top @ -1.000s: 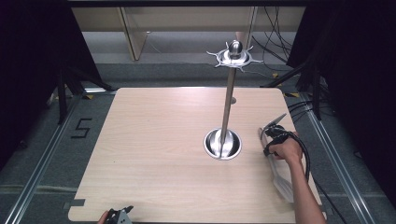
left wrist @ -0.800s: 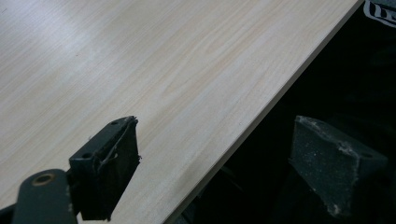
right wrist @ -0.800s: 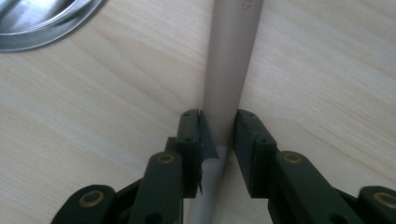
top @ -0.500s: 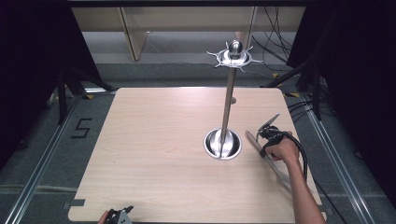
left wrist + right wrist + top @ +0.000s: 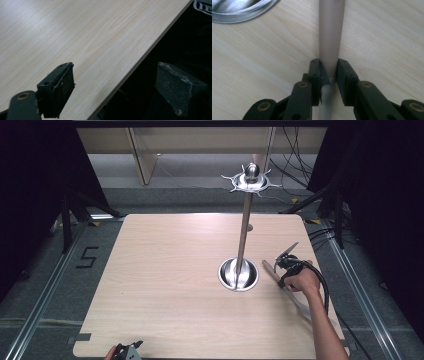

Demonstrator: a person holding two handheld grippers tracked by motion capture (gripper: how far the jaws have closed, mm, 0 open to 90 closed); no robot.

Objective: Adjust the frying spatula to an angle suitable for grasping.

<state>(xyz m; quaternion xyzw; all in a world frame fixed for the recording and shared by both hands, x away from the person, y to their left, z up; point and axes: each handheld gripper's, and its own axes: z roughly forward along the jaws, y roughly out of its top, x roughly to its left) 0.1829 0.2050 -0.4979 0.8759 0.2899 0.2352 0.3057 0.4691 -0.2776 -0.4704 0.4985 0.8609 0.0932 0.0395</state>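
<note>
- The right tool sits near the right edge of the tabletop, just right of the round metal base of the tall stand.
- In the right gripper view, the right tool has its two black jaws pressed against either side of a pale beige rod, pinching it; the jaws have just been closing on it.
- The rod lies flat on the tabletop, running from near the stand's base back toward the person's side, along the right forearm.
- Below the jaws in the right gripper view, the rod appears to narrow into a thinner grey section, though the view there is tight and partly hidden.
- The stand rises upright from its base and carries a spiked metal disc at the top.
- The left tool rests at the near edge of the tabletop, well apart from the rod.
- In the left gripper view, the left tool has its jaws spread wide, one over the wood and the other past the table's edge, with nothing between them.
</note>
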